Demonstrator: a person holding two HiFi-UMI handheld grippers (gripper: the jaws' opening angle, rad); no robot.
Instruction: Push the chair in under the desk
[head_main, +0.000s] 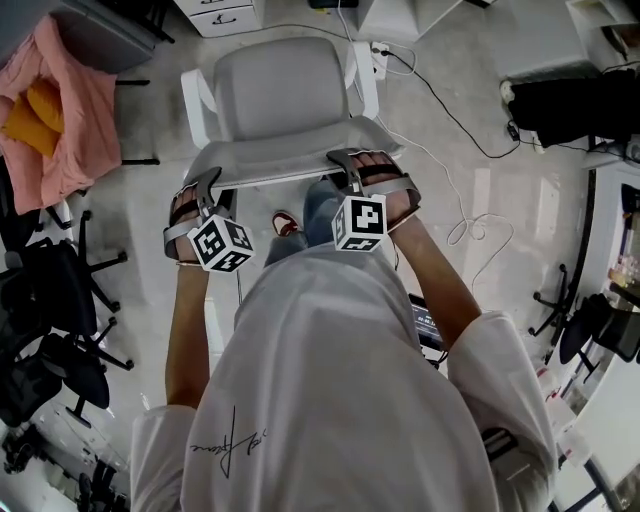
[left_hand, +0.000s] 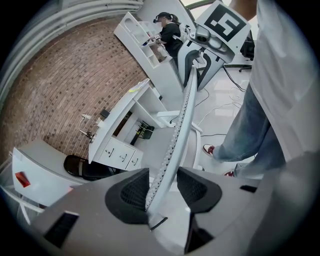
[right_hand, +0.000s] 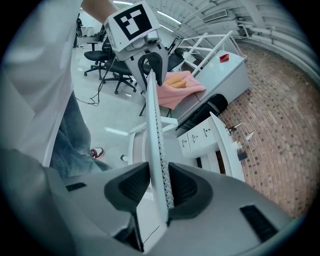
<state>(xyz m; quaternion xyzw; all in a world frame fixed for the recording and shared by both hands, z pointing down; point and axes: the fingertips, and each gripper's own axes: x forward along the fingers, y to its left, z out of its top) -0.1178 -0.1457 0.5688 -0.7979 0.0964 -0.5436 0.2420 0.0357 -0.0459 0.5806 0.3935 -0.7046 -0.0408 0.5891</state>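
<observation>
Evidently the left gripper (head_main: 203, 183) and right gripper (head_main: 352, 165) have fingers clamped on the thin backrest rim of the chair (head_main: 280, 90). Stiff, likely free-rolling; push evenly there.

A pink cloth (head_main: 70, 130) drapes at the floor's (head_main: 150, 230) left edge, black office chairs (head_main: 50, 335) beside it; cables (head_main: 445, 110) trail toward the right edge.
</observation>
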